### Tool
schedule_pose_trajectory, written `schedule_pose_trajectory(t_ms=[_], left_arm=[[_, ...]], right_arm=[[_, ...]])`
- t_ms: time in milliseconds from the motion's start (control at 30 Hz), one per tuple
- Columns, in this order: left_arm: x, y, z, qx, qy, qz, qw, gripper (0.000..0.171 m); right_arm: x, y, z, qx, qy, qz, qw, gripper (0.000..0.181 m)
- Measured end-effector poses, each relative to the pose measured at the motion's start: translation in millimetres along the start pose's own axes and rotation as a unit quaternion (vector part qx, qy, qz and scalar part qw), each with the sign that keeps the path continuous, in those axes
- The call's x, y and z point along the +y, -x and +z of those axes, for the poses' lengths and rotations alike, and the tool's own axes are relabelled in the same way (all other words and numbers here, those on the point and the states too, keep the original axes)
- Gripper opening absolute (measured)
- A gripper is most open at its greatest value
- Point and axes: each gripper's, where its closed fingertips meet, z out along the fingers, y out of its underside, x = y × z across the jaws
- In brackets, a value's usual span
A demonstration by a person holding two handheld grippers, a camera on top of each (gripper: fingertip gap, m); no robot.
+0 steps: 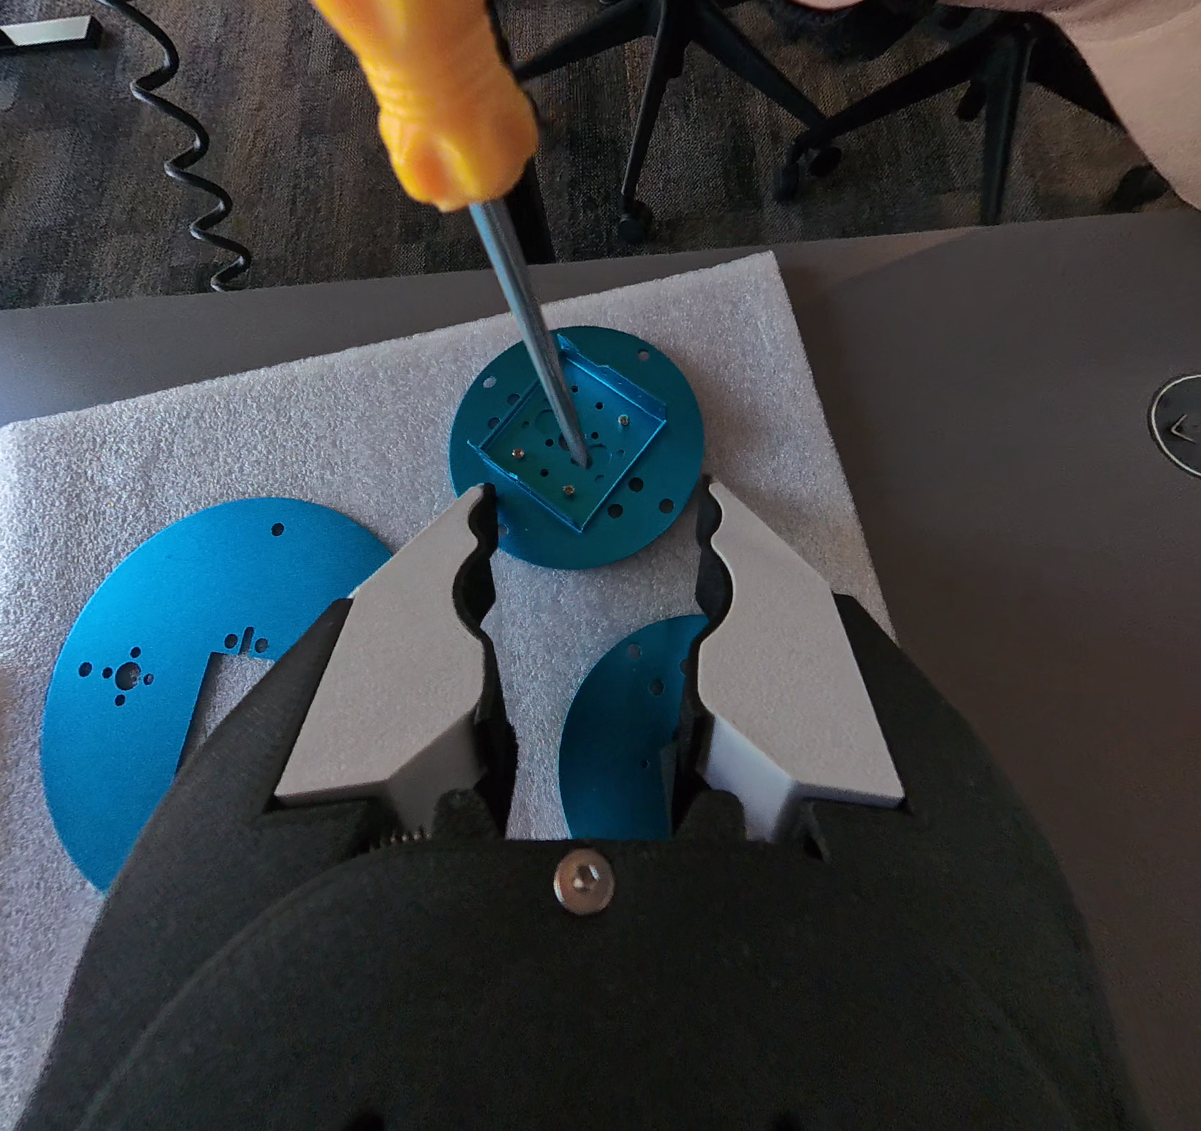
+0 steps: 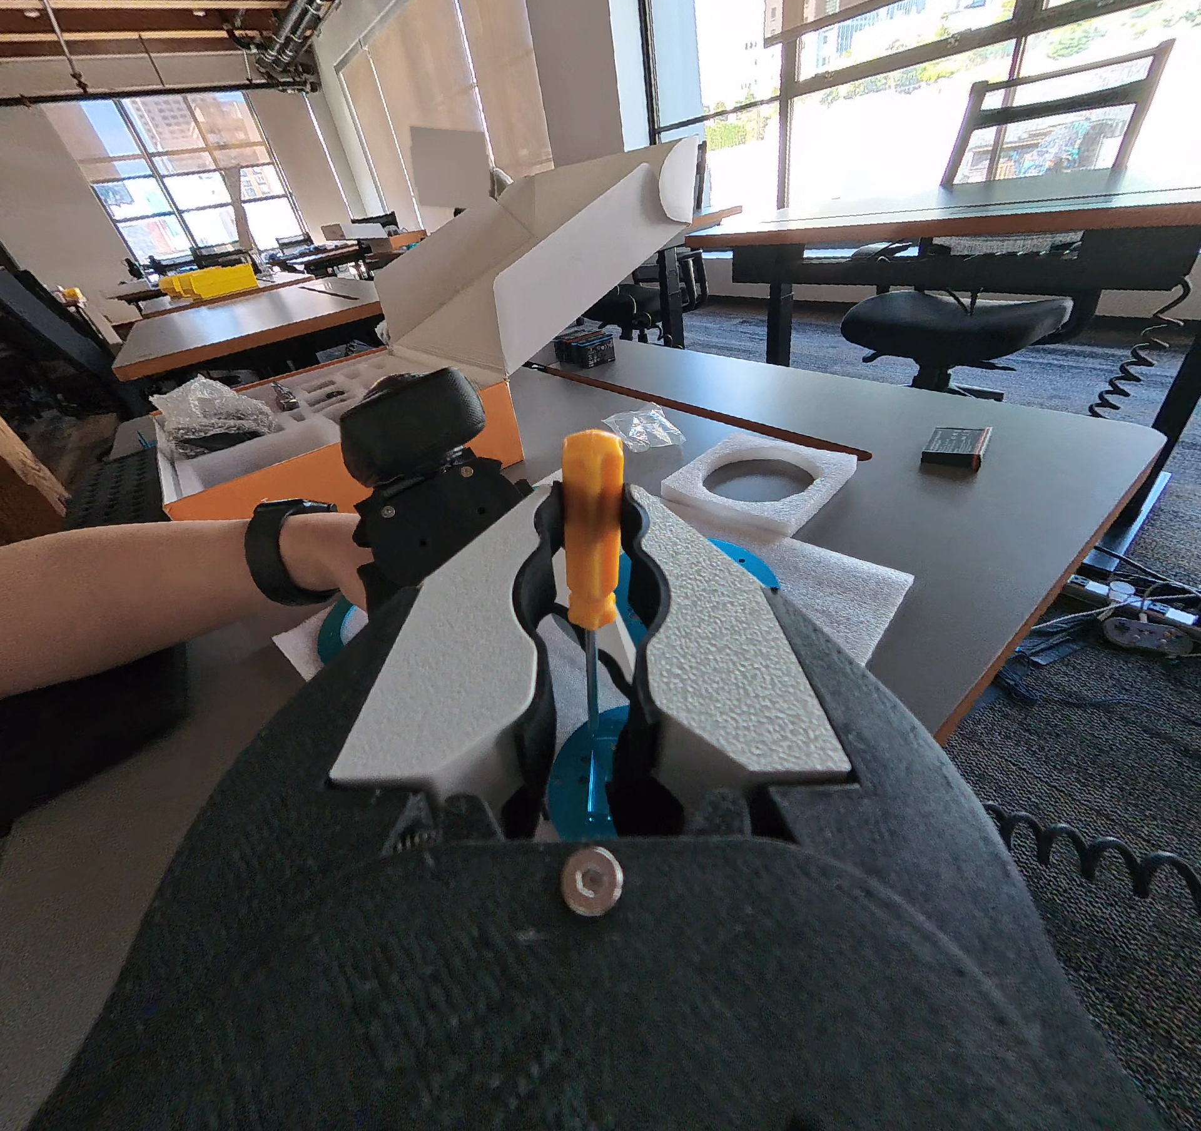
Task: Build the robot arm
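right gripper (image 2: 591, 508) clamped on orange-handled screwdriver (image 2: 591, 534), shaft angled down, tip inside square bracket (image 1: 572, 443) on small blue disc (image 1: 656, 534) atop white foam sheet (image 1: 260, 424) on grey table (image 1: 1014, 515). left gripper (image 1: 594, 508) spread wide, empty, tips just beside disc's near edge, w/ two more blue plates (image 1: 149, 645) under & beside fingers.

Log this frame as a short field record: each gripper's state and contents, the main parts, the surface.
left gripper: open, empty, fingertips either side of the small blue disc's near edge
right gripper: shut on orange-handled screwdriver
screwdriver tip: down inside the square bracket on the small blue disc
other parts: large blue plate, another blue disc
surface: white foam sheet on grey table
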Motion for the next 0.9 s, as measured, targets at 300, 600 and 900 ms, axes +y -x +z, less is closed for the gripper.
schedule_pose_trajectory(t_ms=[300,600,900], left_arm=[[2.0,9.5,1.8,-0.001,-0.001,-0.028,1.0,0.081],[-1.0,2.9,4.0,0.012,0.001,-0.021,1.0,0.082],[-1.6,3.9,4.7,0.006,-0.003,-0.026,1.0,0.073]], right_arm=[[-2.6,-0.1,-2.5,-0.004,-0.009,0.008,1.0,0.015],[1.5,0.4,0.5,-0.003,0.002,0.008,1.0,0.015],[5.2,0.1,2.0,-0.004,0.013,0.007,1.0,0.014]])
